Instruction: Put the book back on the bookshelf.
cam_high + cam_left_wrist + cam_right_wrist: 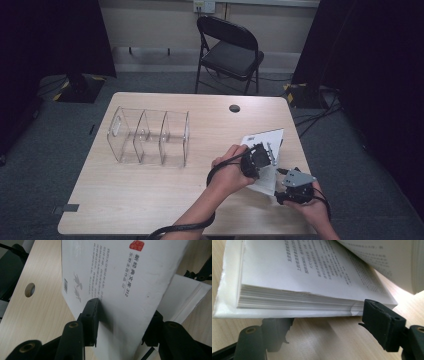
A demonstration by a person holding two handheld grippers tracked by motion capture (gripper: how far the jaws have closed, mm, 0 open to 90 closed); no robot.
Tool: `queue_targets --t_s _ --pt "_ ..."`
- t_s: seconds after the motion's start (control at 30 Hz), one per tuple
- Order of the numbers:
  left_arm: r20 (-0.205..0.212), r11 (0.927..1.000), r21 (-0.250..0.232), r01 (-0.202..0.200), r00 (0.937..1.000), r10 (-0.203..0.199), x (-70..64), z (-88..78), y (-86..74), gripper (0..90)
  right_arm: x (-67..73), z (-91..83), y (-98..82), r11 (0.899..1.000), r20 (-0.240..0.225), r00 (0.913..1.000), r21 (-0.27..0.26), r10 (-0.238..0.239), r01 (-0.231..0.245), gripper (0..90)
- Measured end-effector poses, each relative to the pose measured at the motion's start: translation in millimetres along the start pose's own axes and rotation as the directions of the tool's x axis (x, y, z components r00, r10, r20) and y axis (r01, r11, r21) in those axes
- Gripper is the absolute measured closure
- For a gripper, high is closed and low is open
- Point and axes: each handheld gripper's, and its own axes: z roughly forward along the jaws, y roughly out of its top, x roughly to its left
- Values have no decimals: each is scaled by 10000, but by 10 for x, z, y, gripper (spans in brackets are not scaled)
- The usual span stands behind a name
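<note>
A white paperback book (265,141) lies open near the right edge of the wooden table (150,190). My left gripper (257,160) (123,308) is shut on its raised cover (120,270), which has a barcode and a red seal; one jaw rests on the printed face and the other is behind it. The block of pages (299,270) lies flat on the table, with more pages (387,257) lifted above it. At the book's near edge, my right gripper (282,192) (324,317) stands open. Its left jaw is low in front of the edge and its right jaw is by the page corner.
A clear plastic organiser (149,136) with three compartments stands left of centre. A round cable hole (234,108) sits in the tabletop at the back. A black folding chair (230,50) stands beyond the table. The table's right edge runs close to the book.
</note>
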Motion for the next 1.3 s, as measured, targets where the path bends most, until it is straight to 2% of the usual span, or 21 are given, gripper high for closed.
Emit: queue_targets --t_s 0.1,0.13,0.17,0.2,0.3,0.33,0.37,0.43,0.47,0.5,0.57,0.6,0.63,0.7,0.77,0.83,1.03,1.1,1.13,1.17,1.3 --pt "-47 10000 85 43 10000 -43 -7 -6 19 555 2 -7 18 9998 38 9998 -13 -204 204 242" --pt "65 10000 96 8 10000 -9 0 -20 31 555 0 -11 37 9984 93 9984 15 -565 565 244" --pt "84 10000 86 2 10000 -3 0 -26 37 555 25 -32 93 9920 231 9918 184 -1255 1251 253" --pt "4 10000 58 -42 10000 42 -1 -49 46 554 31 -45 119 9871 240 9869 126 -1598 1595 280" --pt "189 9999 -121 -6 9998 9 -1 -56 43 538 47 -55 153 9843 -46 9844 -187 -1758 1757 341" --pt "222 9996 -229 -167 9996 172 -17 -43 34 527 71 -62 206 9742 26 9742 -22 -2259 2259 407" --pt "309 9988 -472 -105 9995 119 -18 -31 16 512 73 -75 226 9727 89 9726 -12 -2322 2322 429" --pt "646 9951 -984 23 9979 41 -24 -18 -22 458 60 -112 263 9738 220 9737 -141 -2267 2271 491" --pt "573 9925 -1202 -239 9979 310 -28 -32 -33 442 36 -147 300 9739 238 9738 -144 -2261 2265 513" --pt "573 9925 -1202 -239 9979 310 -28 -32 -33 449 15 -168 325 9742 244 9741 -142 -2248 2252 532" --pt "674 9852 -1715 60 9977 57 -16 -127 -46 456 -20 -194 359 9743 175 9742 -92 -2249 2251 551" --pt "608 9804 -1970 -4 9981 126 12 -182 -67 443 -39 -211 377 9734 158 9733 -37 -2289 2290 563" --pt "608 9804 -1970 -4 9981 126 12 -182 -67 441 -39 -211 377 9734 158 9733 -37 -2289 2290 563" --pt "514 9771 -2111 258 9986 -153 74 -261 -131 426 -114 -258 413 9790 25 9791 -106 -2036 2036 576" --pt "707 9637 -2497 944 9944 -791 164 -349 -245 409 -147 -275 419 9816 -92 9816 -123 -1906 1905 577" --pt "1115 9572 -2511 1436 9866 -1188 223 -390 -342 398 -178 -283 424 9825 -162 9824 -146 -1858 1856 578" --pt "1202 9560 -2358 1746 9814 -1496 264 -431 -519 378 -235 -293 457 9867 -366 9861 -126 -1623 1620 578" --pt "1392 9524 -2247 2062 9741 -1781 276 -427 -585 375 -254 -295 464 9868 -424 9859 -106 -1616 1613 578" --pt "1392 9524 -2247 2062 9741 -1781 276 -427 -585 371 -268 -298 466 9876 -481 9865 -116 -1568 1564 578" --pt "1482 9474 -2341 2183 9711 -1871 280 -423 -613 370 -280 -302 467 9880 -521 9866 -101 -1546 1543 578" --pt "1485 9456 -2204 2391 9664 -2097 288 -399 -732 367 -310 -307 478 9897 -621 9877 -142 -1434 1428 579"
